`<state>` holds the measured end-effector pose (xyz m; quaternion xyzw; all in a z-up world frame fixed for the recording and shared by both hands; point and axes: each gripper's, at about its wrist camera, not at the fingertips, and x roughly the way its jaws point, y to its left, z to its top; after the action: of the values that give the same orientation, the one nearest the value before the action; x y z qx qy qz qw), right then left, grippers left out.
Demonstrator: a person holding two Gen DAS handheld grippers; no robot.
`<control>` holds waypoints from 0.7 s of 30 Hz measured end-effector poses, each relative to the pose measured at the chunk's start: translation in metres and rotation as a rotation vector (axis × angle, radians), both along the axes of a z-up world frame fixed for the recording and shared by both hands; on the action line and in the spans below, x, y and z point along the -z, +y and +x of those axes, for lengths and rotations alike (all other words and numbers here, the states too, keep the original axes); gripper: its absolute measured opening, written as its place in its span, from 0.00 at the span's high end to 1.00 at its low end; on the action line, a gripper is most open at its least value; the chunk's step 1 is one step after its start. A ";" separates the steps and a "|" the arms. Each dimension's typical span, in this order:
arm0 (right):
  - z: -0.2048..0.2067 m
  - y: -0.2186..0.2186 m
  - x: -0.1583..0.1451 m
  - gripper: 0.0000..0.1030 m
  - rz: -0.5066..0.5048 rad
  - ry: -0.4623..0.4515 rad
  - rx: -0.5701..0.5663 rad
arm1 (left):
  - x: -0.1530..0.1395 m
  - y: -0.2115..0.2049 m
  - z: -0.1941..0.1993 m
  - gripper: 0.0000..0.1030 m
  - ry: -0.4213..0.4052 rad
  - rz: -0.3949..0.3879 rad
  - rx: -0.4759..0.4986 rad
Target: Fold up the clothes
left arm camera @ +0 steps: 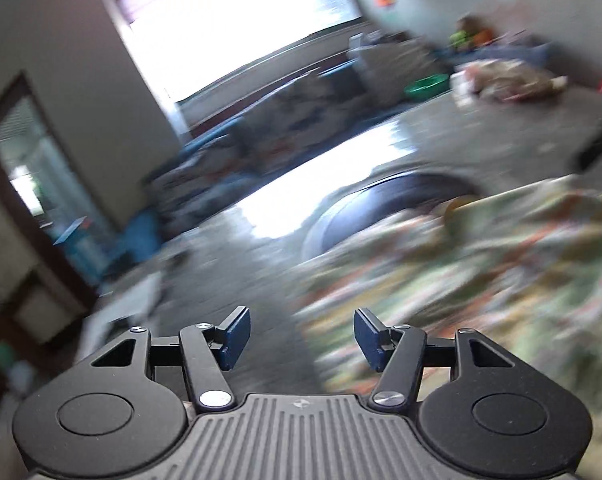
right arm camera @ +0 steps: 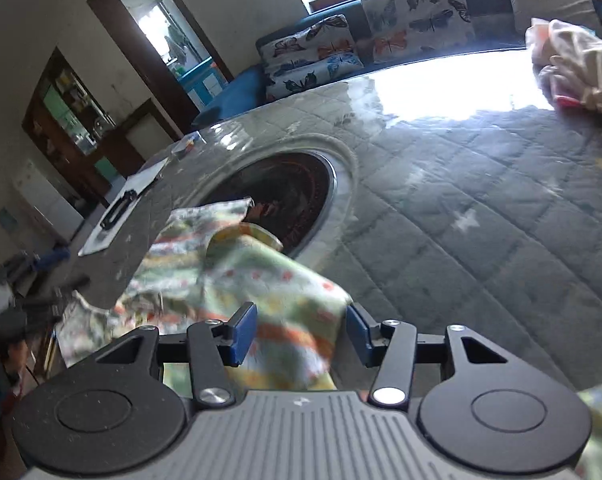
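Note:
A green, white and orange patterned garment (right arm camera: 237,276) lies crumpled on the grey quilted table cover (right arm camera: 481,208), next to a round dark heater well (right arm camera: 285,196). My right gripper (right arm camera: 301,334) is open, and a fold of the garment lies between its blue pads without being pinched. My left gripper (left arm camera: 301,338) is open and empty above the cover, with the same garment (left arm camera: 481,264) to its right. The left wrist view is blurred by motion.
A pile of pale clothes (right arm camera: 577,68) sits at the far right of the table, also visible in the left wrist view (left arm camera: 505,80). Butterfly cushions (right arm camera: 417,12) line a blue sofa behind. A clipboard (right arm camera: 121,208) lies at the table's left edge. A green basin (left arm camera: 425,86) stands beyond.

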<state>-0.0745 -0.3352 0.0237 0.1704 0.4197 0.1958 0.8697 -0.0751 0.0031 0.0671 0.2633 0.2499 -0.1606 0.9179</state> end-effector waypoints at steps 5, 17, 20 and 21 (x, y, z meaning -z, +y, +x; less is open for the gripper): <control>0.019 0.011 0.015 0.51 0.024 0.048 -0.007 | 0.012 -0.047 0.000 0.41 0.050 -0.046 0.134; 0.044 0.037 0.015 0.54 -0.057 -0.049 -0.115 | 0.030 -0.068 0.015 0.41 0.169 -0.100 0.200; 0.052 0.045 0.016 0.54 -0.072 -0.048 -0.151 | 0.032 -0.066 0.016 0.41 0.179 -0.110 0.193; 0.054 0.047 0.017 0.54 -0.075 -0.045 -0.160 | 0.033 -0.065 0.018 0.41 0.182 -0.113 0.188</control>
<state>-0.0208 -0.2877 0.0066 0.0993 0.4194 0.2525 0.8663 -0.0574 -0.0624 0.0344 0.2180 0.2969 -0.2826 0.8857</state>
